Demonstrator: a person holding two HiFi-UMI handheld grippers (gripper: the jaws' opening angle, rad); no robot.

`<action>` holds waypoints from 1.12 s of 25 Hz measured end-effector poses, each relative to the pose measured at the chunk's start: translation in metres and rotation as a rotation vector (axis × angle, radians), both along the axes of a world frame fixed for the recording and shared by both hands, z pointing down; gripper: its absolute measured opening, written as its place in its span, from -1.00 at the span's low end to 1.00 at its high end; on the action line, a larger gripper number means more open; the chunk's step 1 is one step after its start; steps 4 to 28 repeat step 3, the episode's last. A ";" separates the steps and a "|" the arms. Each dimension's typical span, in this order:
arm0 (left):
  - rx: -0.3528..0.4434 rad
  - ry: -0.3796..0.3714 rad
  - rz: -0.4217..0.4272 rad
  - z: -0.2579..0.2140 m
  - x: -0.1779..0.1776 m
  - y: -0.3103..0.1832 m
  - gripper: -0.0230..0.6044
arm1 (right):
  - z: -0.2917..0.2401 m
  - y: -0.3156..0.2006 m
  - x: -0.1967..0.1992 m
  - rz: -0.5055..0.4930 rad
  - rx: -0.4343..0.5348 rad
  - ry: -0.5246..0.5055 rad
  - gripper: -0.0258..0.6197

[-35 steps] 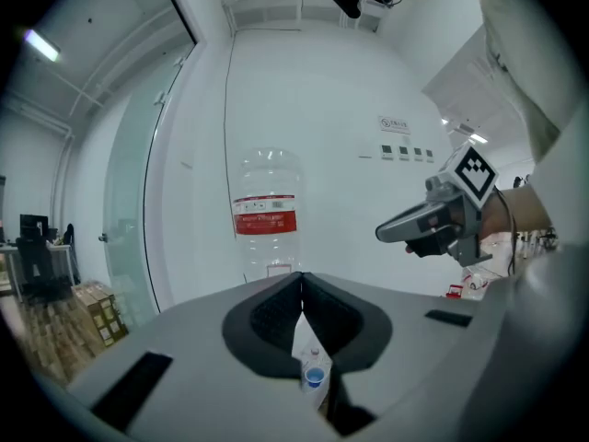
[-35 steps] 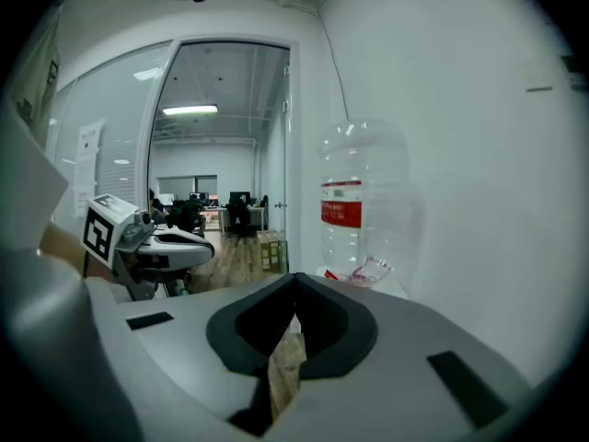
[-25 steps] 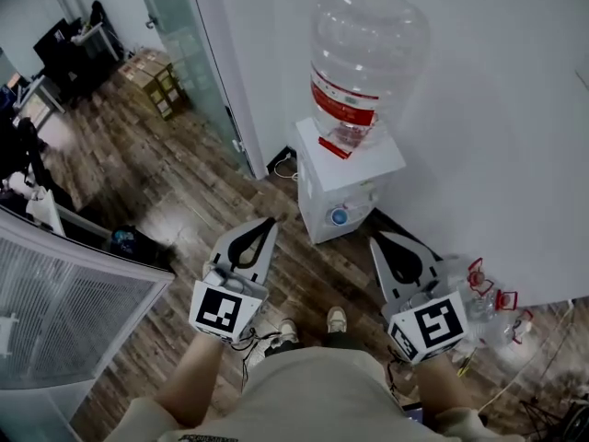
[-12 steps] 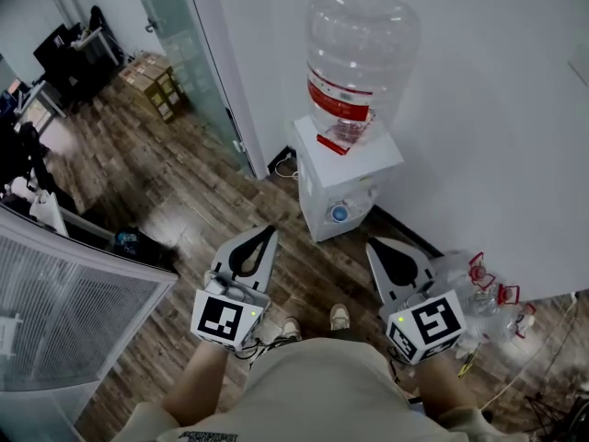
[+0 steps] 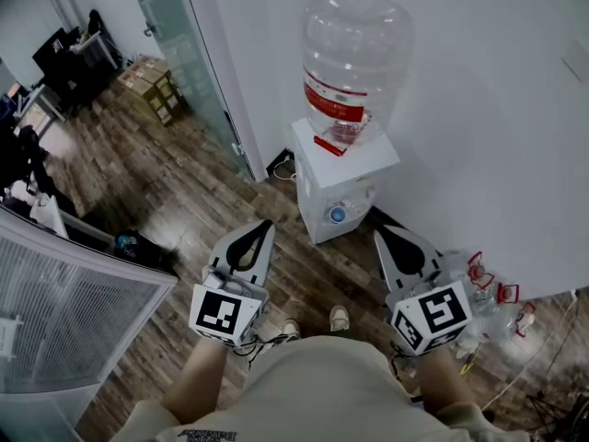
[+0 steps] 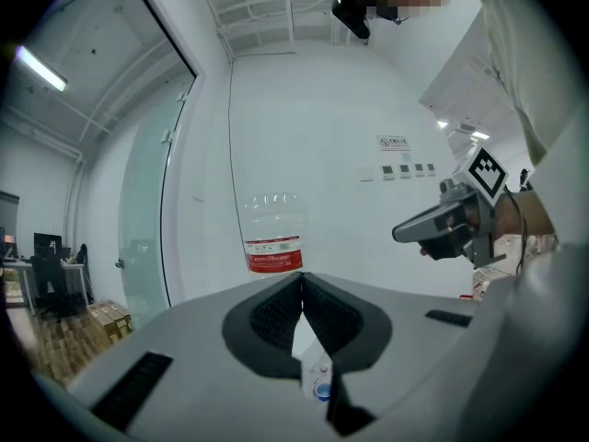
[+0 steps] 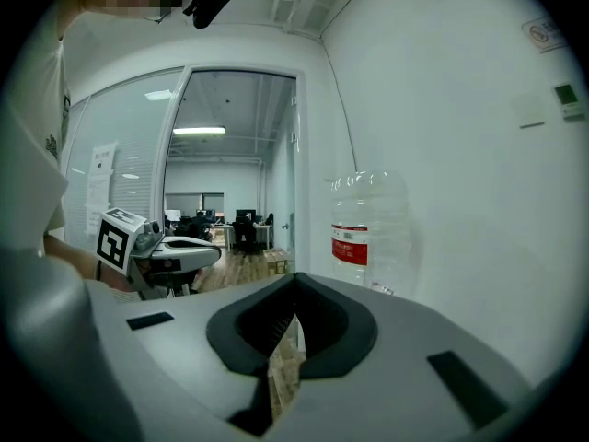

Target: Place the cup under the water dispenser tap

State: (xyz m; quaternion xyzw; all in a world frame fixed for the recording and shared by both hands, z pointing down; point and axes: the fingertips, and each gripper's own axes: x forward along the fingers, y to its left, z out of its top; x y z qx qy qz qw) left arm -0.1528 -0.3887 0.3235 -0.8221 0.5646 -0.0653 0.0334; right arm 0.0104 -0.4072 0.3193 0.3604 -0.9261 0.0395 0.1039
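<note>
Wooden floor (image 5: 184,191): dispenser (image 5: 342,178) beyond left tool (image 5: 271,222).

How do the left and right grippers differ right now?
The left gripper hangs over the wooden floor, nearer the glass door; the right gripper is nearer the white wall. The left angles rightward toward the dispenser; the right angles leftward. Shared: jaws shut, empty.

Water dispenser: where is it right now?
Head view, upper centre: the water dispenser stands against the white wall, just right of the glass door, ahead of the left gripper and right gripper, with its bottle on top.
</note>
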 end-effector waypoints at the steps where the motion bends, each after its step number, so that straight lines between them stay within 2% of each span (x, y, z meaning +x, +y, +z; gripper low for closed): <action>1: -0.004 0.003 -0.001 0.000 0.000 0.000 -0.91 | -0.002 -0.001 0.002 0.004 0.004 -0.001 -0.90; 28: -0.009 0.009 -0.001 -0.002 0.001 -0.001 -0.91 | -0.005 -0.004 0.005 0.013 0.011 -0.002 -0.90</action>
